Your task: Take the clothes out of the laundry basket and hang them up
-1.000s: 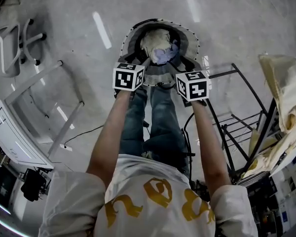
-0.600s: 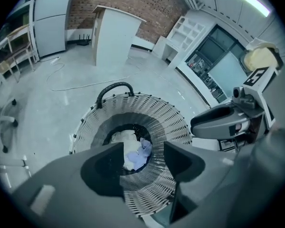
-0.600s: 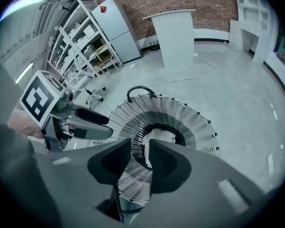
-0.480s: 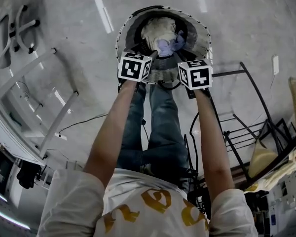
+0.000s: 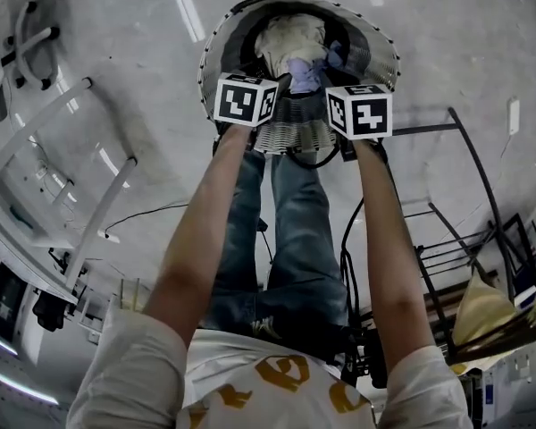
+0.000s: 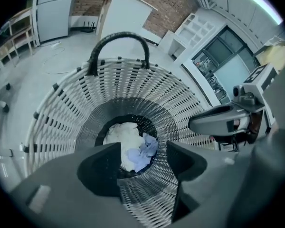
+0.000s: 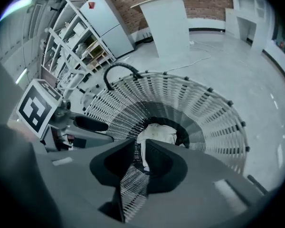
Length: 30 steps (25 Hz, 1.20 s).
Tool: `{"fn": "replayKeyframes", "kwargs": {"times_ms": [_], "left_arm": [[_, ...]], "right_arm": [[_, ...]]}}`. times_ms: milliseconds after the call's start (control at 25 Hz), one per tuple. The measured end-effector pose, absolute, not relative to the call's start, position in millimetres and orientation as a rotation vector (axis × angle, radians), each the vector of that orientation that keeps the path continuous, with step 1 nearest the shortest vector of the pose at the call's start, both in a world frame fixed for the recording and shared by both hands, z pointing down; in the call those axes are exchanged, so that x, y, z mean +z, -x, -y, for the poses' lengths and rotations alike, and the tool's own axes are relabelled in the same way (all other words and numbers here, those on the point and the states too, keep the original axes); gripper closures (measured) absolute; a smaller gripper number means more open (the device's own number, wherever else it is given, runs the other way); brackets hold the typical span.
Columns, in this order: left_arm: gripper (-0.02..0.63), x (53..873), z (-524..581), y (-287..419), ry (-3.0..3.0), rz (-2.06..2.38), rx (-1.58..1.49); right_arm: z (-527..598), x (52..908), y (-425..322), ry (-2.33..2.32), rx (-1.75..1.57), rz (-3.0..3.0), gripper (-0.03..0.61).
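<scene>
A white woven laundry basket [image 5: 211, 54] with a dark inner wall stands on the floor ahead of my feet. At its bottom lie a white garment [image 5: 290, 36] and a lavender one [image 5: 305, 68]. My left gripper [image 5: 247, 105] hangs over the near rim, open, with nothing between its jaws; through its gap I see the white garment [image 6: 122, 137] and the lavender one [image 6: 143, 151]. My right gripper [image 5: 358, 114] is shut on the basket's near wall: a strip of weave [image 7: 133, 184] is pinched between its jaws. The white garment [image 7: 156, 132] shows beyond them.
A black metal drying rack [image 5: 464, 231] stands to my right, with cream cloth [image 5: 482, 311] on it. A white frame [image 5: 98, 213] and a chair [image 5: 18, 52] are at the left. The basket has a black handle [image 6: 118, 37]. White shelves [image 7: 80, 42] stand behind.
The basket now looks larger and sits higher in the head view. Both grippers have stayed at its near rim and moved forward with it.
</scene>
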<state>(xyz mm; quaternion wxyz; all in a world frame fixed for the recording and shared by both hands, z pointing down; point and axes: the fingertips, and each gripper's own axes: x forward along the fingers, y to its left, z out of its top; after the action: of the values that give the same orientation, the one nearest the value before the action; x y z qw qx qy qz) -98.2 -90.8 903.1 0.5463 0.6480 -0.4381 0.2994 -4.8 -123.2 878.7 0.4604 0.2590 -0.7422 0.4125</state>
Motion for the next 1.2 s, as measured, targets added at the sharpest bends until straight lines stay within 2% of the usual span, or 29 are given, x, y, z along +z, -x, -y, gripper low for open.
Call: {"fn": "replayKeyframes", "kwargs": {"times_ms": [40, 160, 320, 520, 1200], "left_arm": [[0.318, 909.8, 90.9, 97.8, -1.530, 1.034, 0.713], [0.318, 930.4, 89.1, 96.7, -1.511, 1.024, 0.708], [0.318, 952.7, 85.0, 99.9, -1.484, 1.020, 0.725], [0.318, 984.0, 82.6, 107.8, -1.435, 1.019, 0.738], [0.318, 1064.8, 106.4, 101.8, -1.513, 1.014, 0.895]], "right_arm": [[120.6, 885.7, 8.2, -0.610, 1.022, 1.826, 0.450], [110.5, 903.2, 16.1, -0.533, 1.059, 1.809, 0.387], [98.6, 926.6, 14.3, -0.445, 0.973, 1.773, 0.378], [100.3, 956.3, 11.9, -0.426, 0.920, 1.730, 0.323], [76.4, 1050.3, -5.9, -0.233, 0.724, 1.581, 0.307]]}}
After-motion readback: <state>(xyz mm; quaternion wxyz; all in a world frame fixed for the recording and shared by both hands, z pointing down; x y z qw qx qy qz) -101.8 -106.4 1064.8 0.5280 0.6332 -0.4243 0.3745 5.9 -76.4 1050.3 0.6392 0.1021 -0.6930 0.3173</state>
